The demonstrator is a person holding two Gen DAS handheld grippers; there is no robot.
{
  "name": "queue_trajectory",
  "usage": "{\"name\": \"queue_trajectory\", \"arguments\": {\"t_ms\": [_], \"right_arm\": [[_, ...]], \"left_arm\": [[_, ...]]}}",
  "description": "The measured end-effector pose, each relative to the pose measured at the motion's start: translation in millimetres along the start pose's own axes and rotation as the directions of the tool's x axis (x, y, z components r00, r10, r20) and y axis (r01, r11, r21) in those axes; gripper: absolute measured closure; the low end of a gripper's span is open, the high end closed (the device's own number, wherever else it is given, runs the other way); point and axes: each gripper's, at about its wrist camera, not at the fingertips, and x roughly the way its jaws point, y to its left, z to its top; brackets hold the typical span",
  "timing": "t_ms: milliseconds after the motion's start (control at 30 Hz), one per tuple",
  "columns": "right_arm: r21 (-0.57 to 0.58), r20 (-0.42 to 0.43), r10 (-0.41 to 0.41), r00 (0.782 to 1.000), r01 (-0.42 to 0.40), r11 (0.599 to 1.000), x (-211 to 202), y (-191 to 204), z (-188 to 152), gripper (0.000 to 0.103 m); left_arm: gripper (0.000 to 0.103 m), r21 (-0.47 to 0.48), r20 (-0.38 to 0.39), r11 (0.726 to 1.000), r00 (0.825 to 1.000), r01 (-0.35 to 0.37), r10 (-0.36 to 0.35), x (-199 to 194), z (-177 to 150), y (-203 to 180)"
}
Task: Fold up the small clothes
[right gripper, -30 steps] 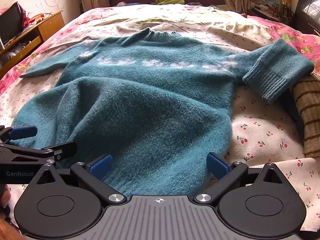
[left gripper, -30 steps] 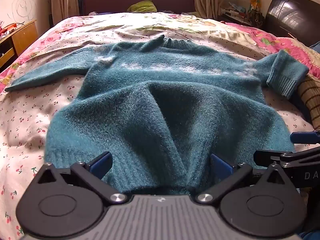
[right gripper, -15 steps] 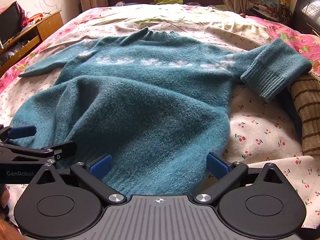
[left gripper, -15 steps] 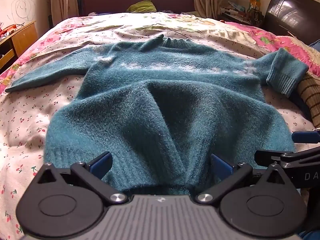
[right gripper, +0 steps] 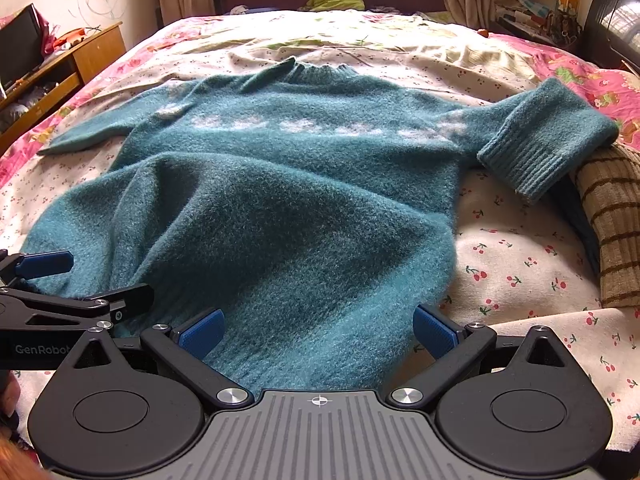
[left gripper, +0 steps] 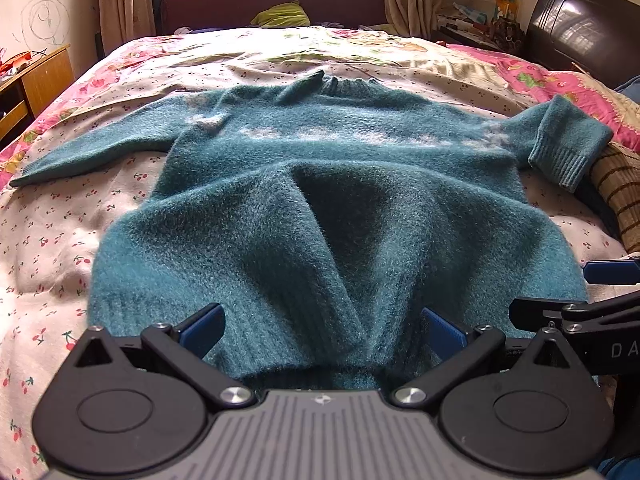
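Note:
A fuzzy teal sweater (left gripper: pixel 320 184) lies face up on the bed, collar far, hem near, also in the right wrist view (right gripper: pixel 288 184). A ridge of bunched fabric runs up its lower middle. Its left sleeve (left gripper: pixel 96 148) lies stretched out; its right sleeve cuff (right gripper: pixel 544 136) is folded back. My left gripper (left gripper: pixel 322 330) is open with the hem's left part between its blue fingers. My right gripper (right gripper: pixel 316 330) is open with the hem's right part between its fingers. Each gripper shows at the edge of the other's view.
The bed has a cherry-print sheet (right gripper: pixel 520 264) and a pink floral cover (left gripper: pixel 560 80). A brown striped garment (right gripper: pixel 612 216) lies at the right by the cuff. A wooden cabinet (right gripper: pixel 80 60) stands left, a dark headboard (left gripper: pixel 584 32) right.
Both grippers have drawn back slightly, so the sweater sits a little lower and farther in view. The jaws stay open.

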Motion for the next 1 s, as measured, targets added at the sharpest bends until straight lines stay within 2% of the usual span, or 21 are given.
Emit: {"name": "queue_trajectory", "arguments": {"t_ms": [1000], "right_arm": [[-0.008, -0.018, -0.004, 1.0, 0.004, 1.0, 0.0, 2.5, -3.8, 0.003]], "left_arm": [[0.0, 0.004, -0.002, 1.0, 1.0, 0.013, -0.013, -0.2, -2.8, 0.7]]}}
